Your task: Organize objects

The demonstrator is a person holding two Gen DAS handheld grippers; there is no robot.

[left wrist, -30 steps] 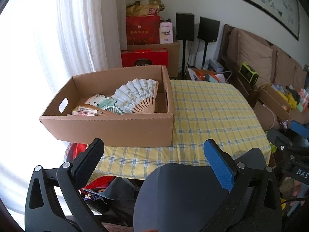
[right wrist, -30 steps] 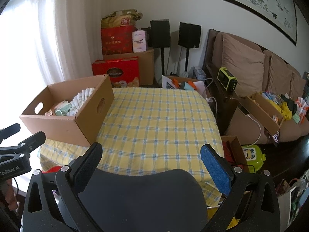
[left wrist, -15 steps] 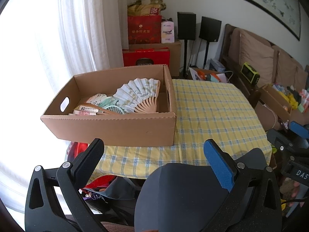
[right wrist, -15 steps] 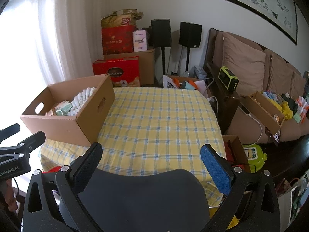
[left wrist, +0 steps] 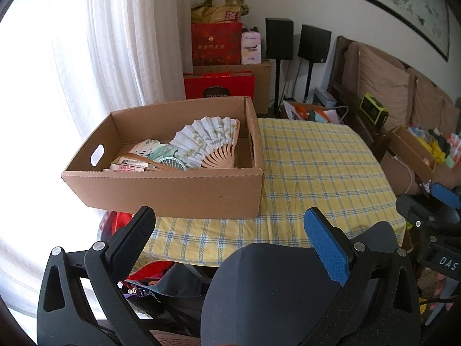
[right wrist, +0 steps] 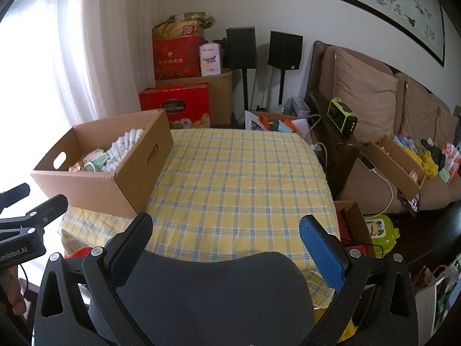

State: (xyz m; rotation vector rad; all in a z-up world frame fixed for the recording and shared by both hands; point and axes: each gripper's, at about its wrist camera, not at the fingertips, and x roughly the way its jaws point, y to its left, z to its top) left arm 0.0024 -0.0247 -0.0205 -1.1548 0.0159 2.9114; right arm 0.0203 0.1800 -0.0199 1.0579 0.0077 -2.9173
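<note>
The left gripper (left wrist: 229,225) hangs with its jaws spread wide and nothing between them, short of the near edge of the counter (left wrist: 317,173), which is covered by a yellow and blue checked cloth. Just ahead of it and a little to its left sits an open cardboard box (left wrist: 173,193) at the counter's left end, its near wall facing the gripper. Inside the box lie a spread paper fan (left wrist: 207,141), a small round green fan (left wrist: 173,163) and some flat packets (left wrist: 126,165), all below the rim. The right gripper (right wrist: 226,230) is likewise wide apart and holds nothing, hovering at the near edge of the same cloth; the box (right wrist: 95,184) stands ahead and to its left, and the rest of the cloth straight ahead is bare. Beyond the counter, red gift boxes (right wrist: 175,57) are stacked against the far wall beside a white curtain (right wrist: 95,43), and two black speakers (right wrist: 285,49) stand on poles. To the right of the right gripper runs a brown sofa (right wrist: 366,98) with cushions, carrying a second cardboard tray (right wrist: 394,161) of mixed bright items. A framed painting (right wrist: 389,8) hangs on the wall above the sofa.
</note>
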